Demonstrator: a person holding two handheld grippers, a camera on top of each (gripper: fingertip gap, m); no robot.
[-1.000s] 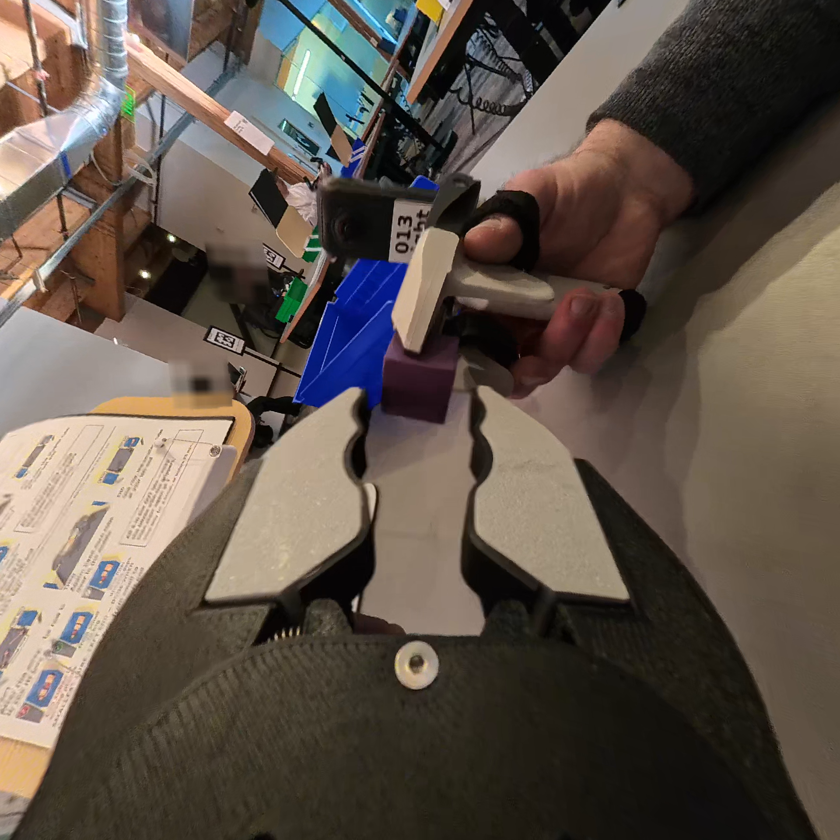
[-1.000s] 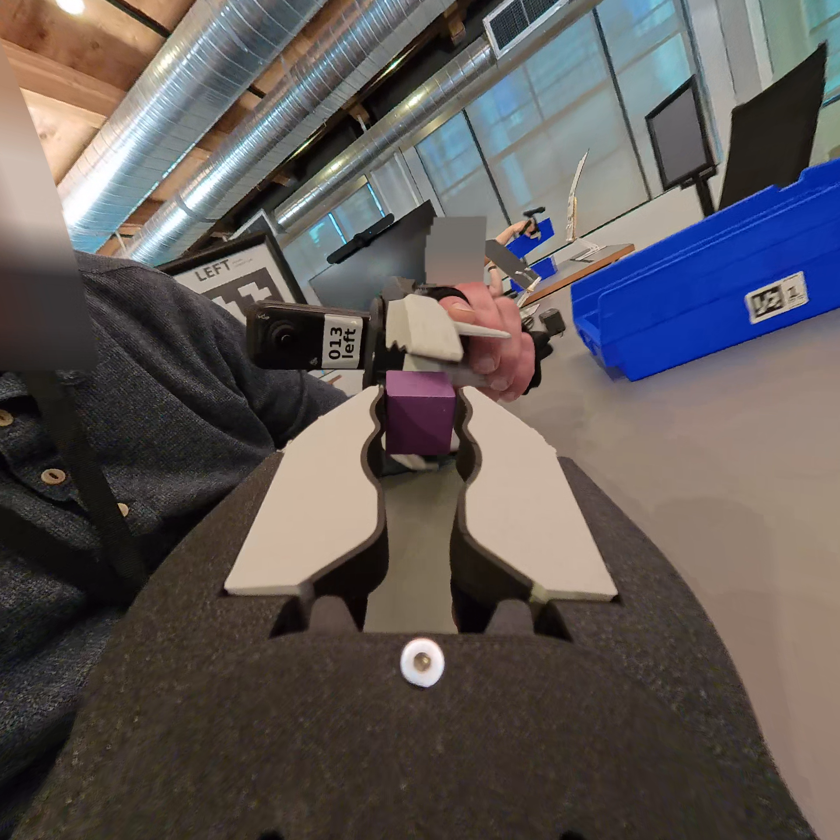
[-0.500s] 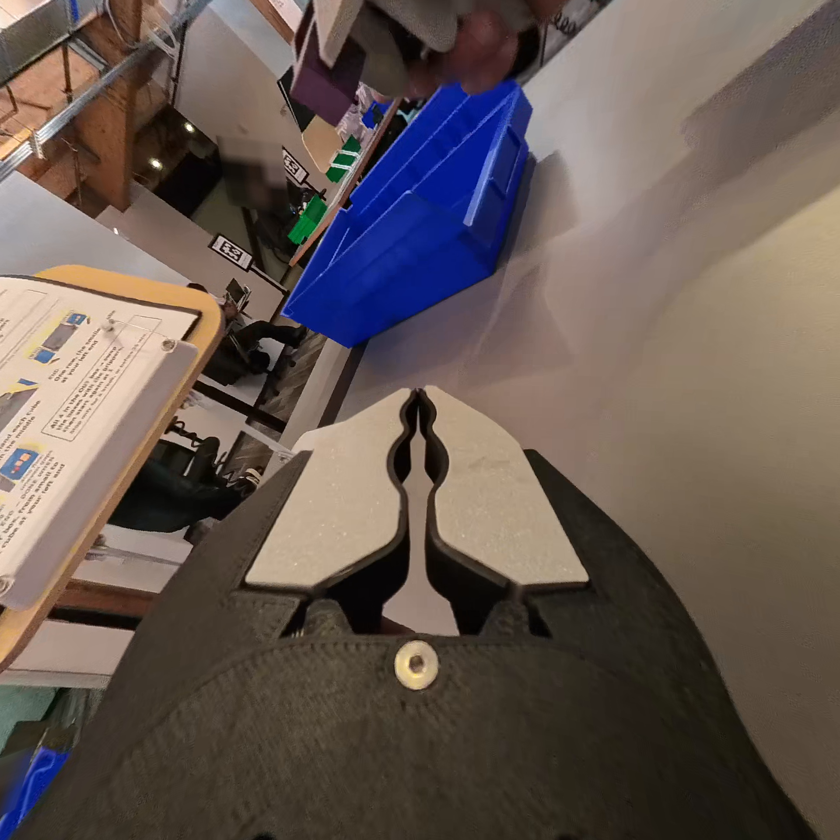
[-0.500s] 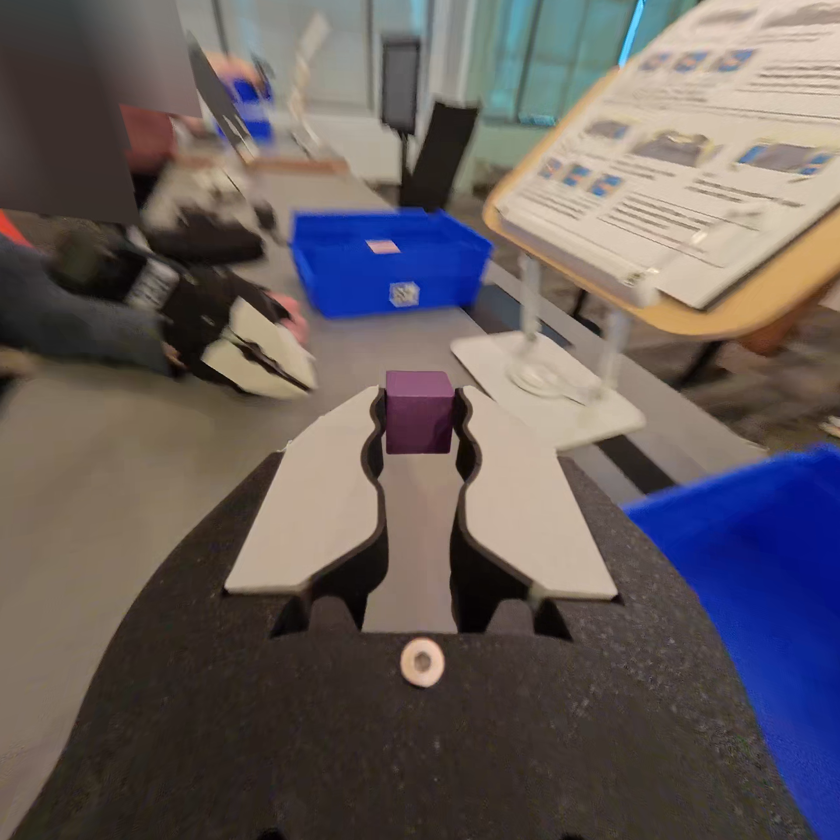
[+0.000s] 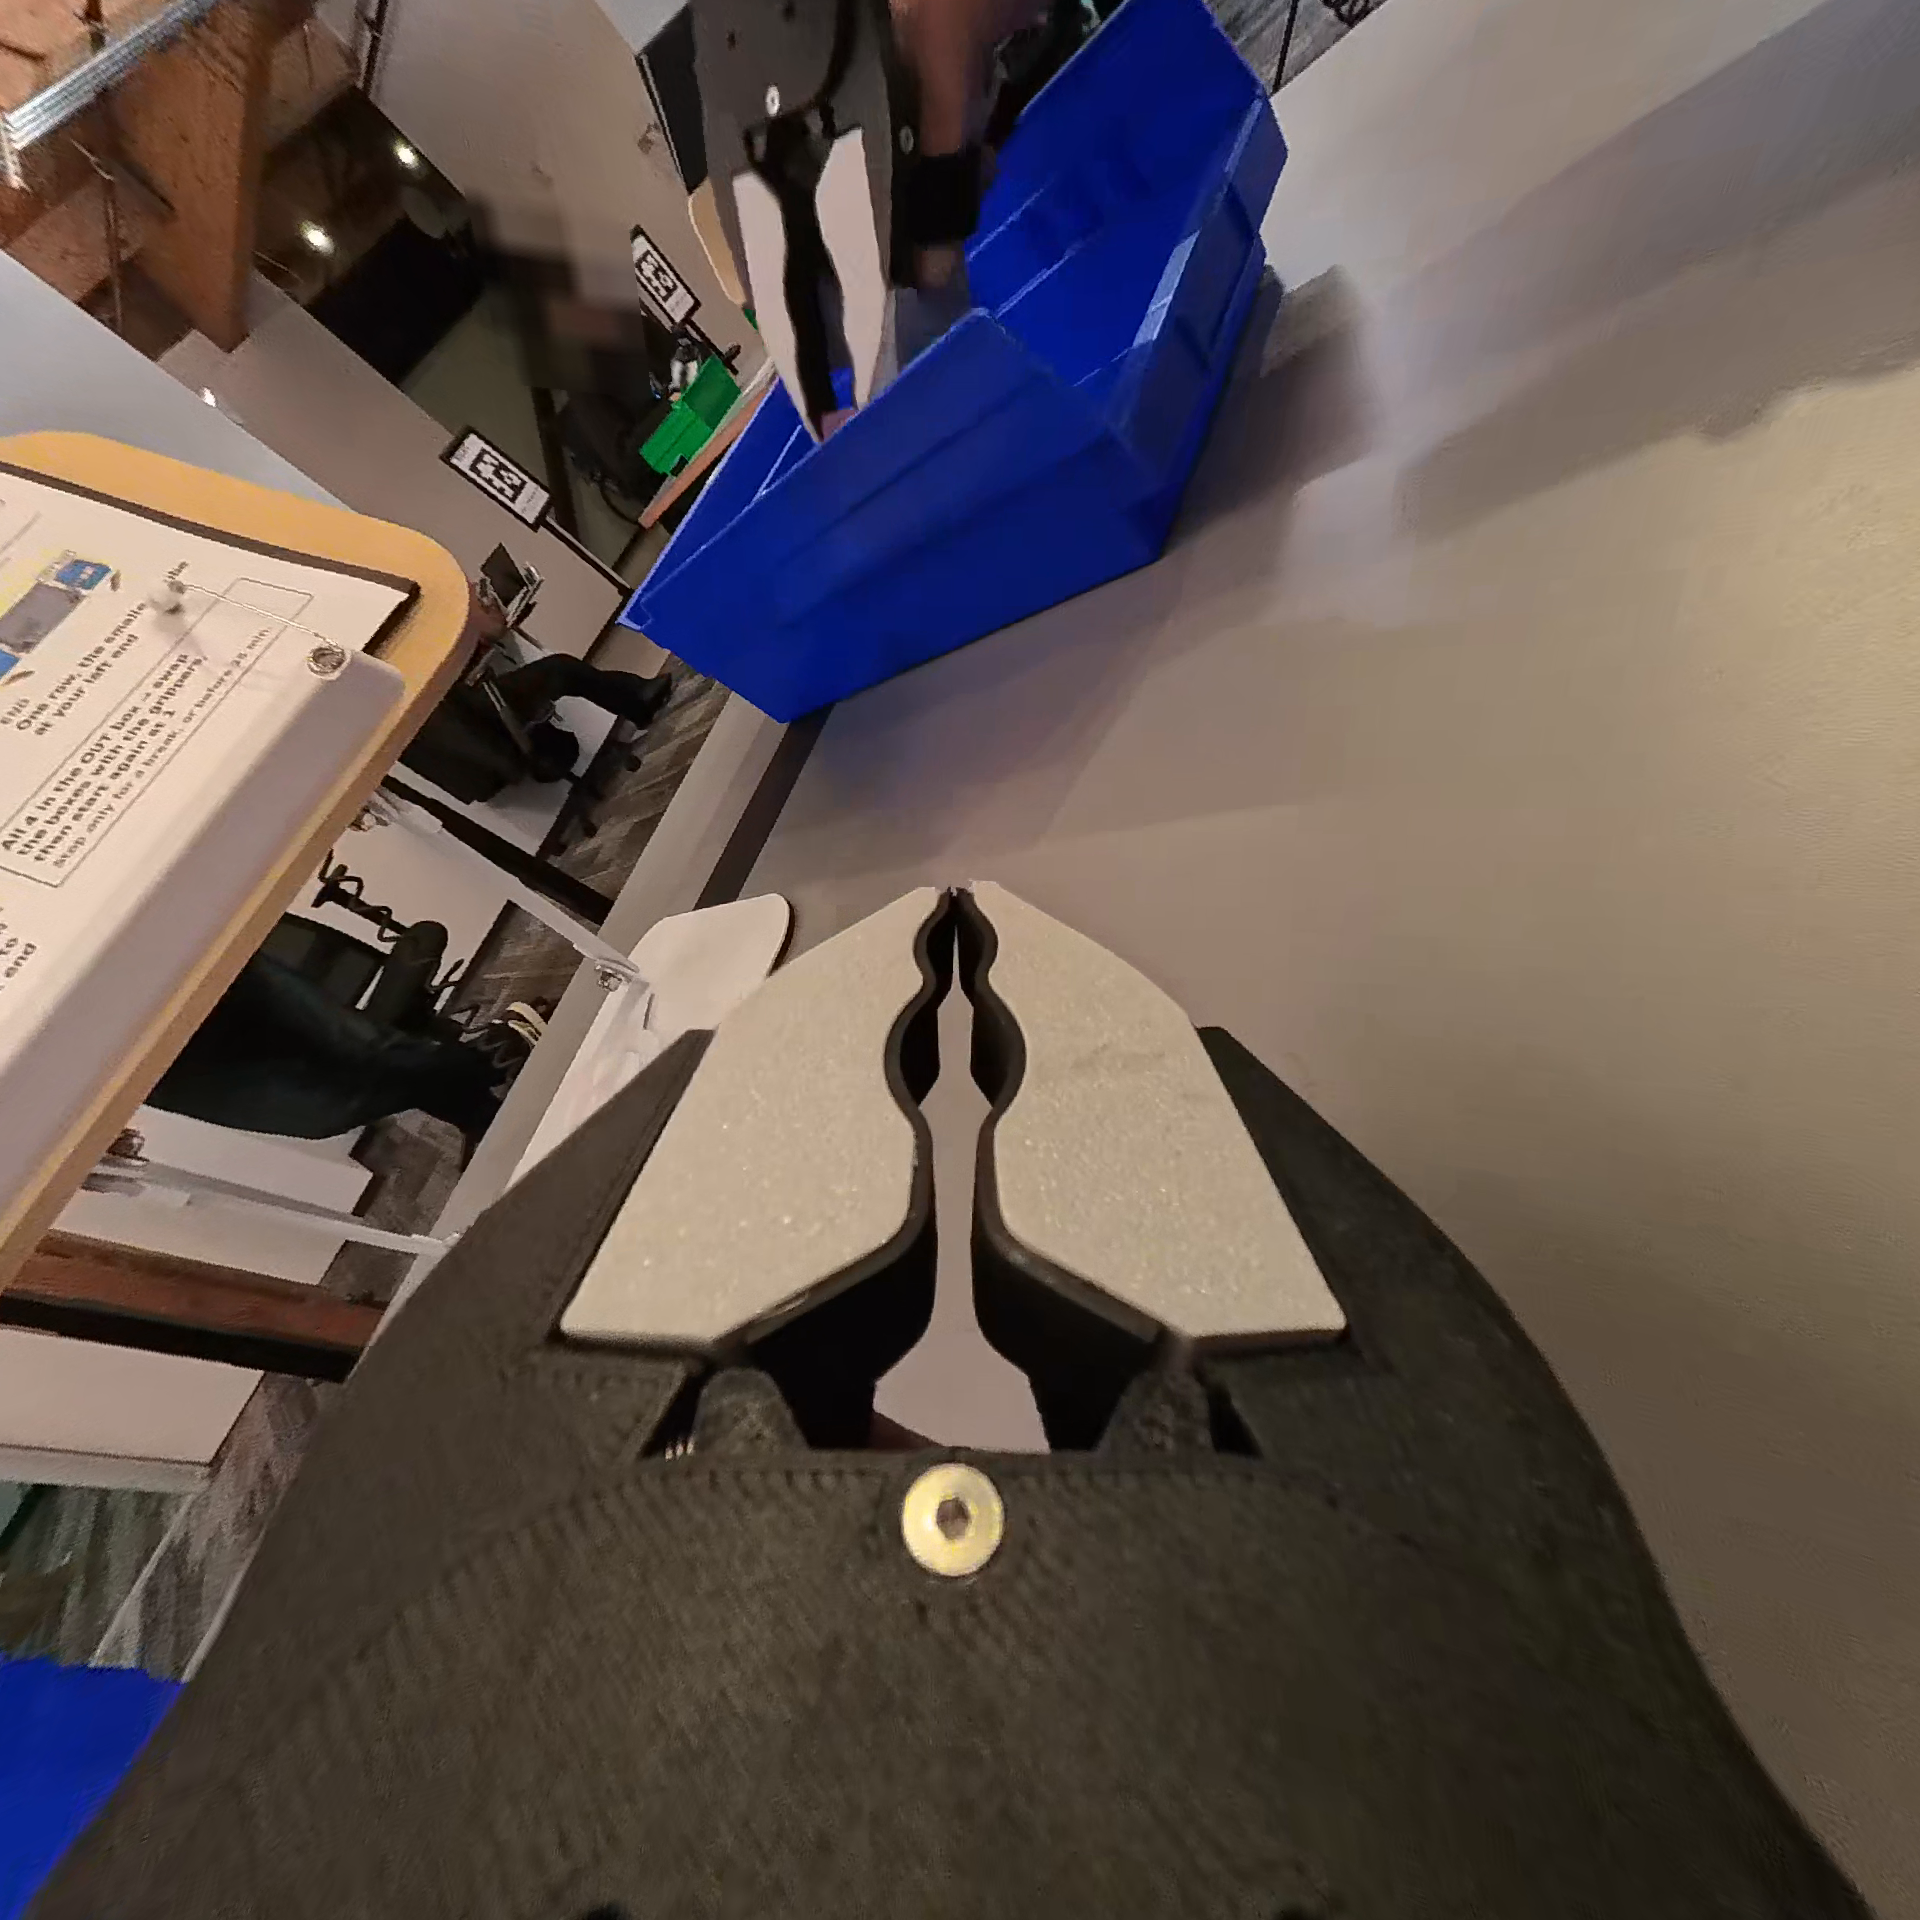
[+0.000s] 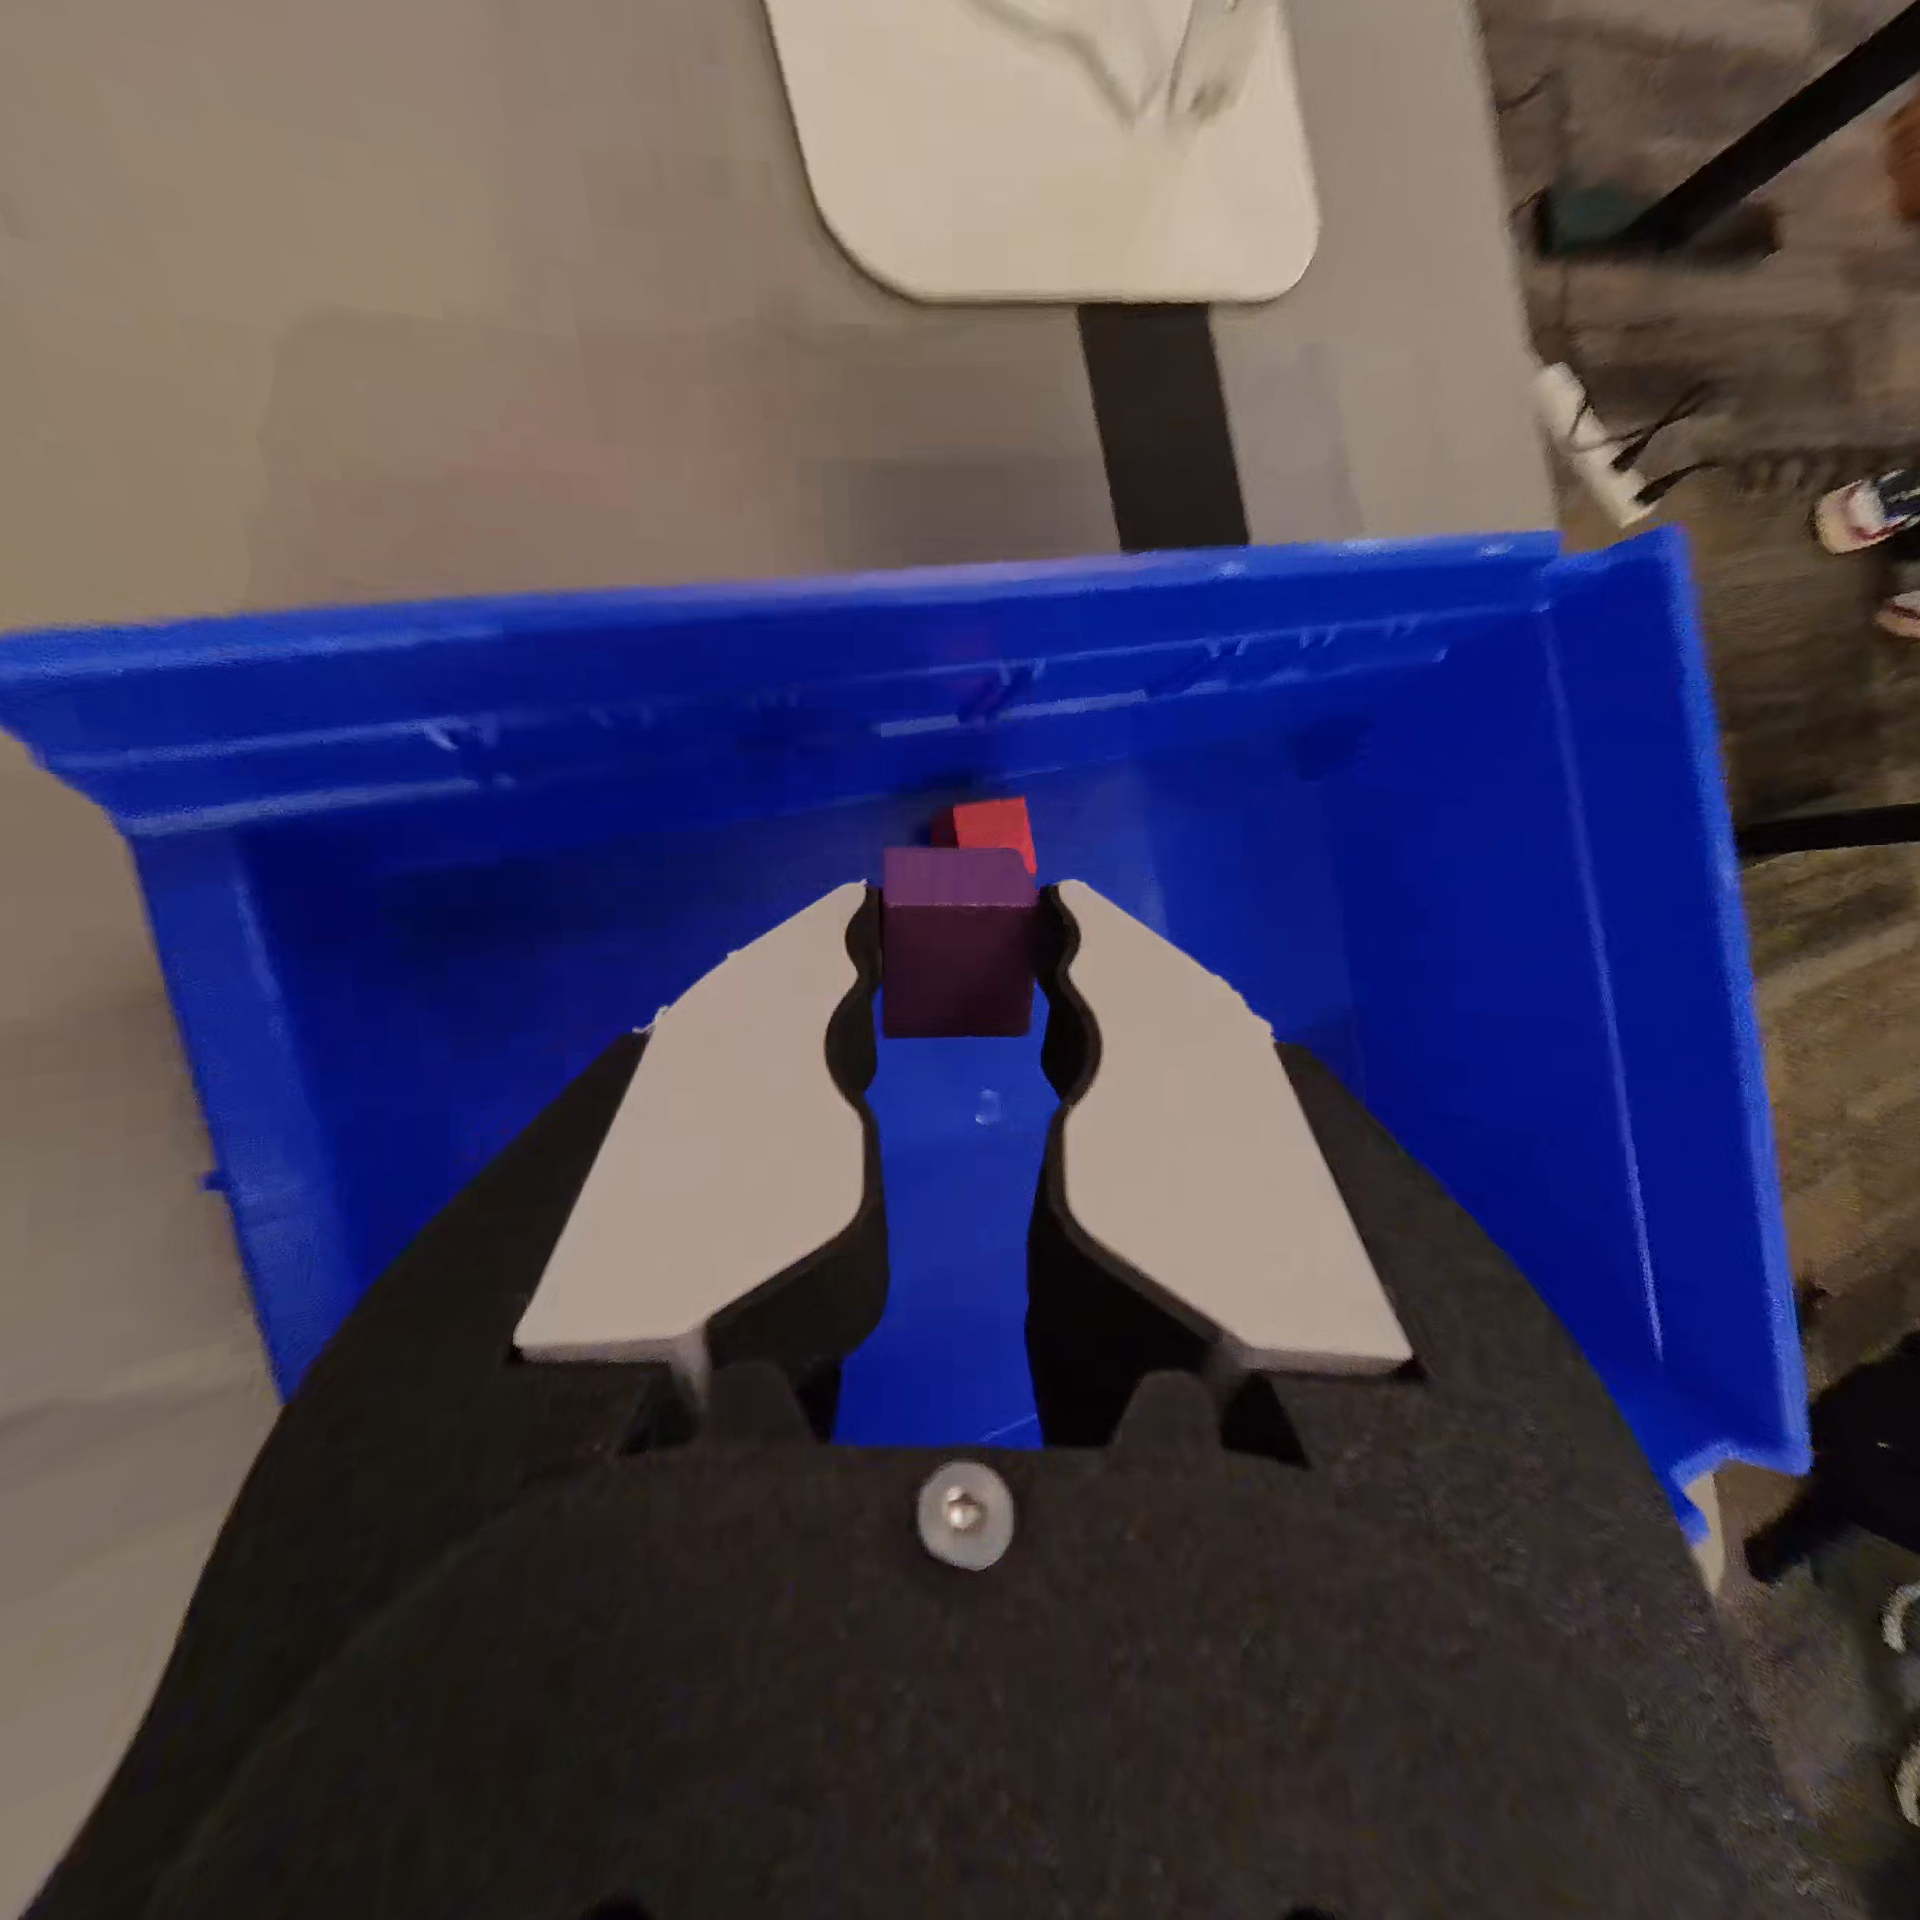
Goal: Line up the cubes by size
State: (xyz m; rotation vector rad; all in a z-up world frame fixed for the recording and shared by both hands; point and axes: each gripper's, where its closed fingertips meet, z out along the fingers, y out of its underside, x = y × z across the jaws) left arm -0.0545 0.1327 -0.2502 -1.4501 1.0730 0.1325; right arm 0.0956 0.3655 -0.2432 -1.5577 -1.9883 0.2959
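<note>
Your purple cube (image 6: 958, 940) sits square between the right gripper (image 6: 961, 935) fingers, pads pressed to its sides, over the blue bin (image 6: 1455, 935); only that view shows a red cube (image 6: 995, 831) inside; your left gripper (image 5: 954, 906) fingers meet on nothing above the tabletop (image 5: 1507, 831).

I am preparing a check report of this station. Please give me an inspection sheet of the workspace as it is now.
Surface: grey table, bare near the left gripper.
Job's things: purple cube held over the blue bin; red cube lies inside the bin.
Clutter: instruction board on a white stand base.
Grippers: left gripper shut, nothing between its fingers; right gripper shut on the purple cube.
Cables: nothing seen.
Surroundings: office floor, chairs, other benches.
</note>
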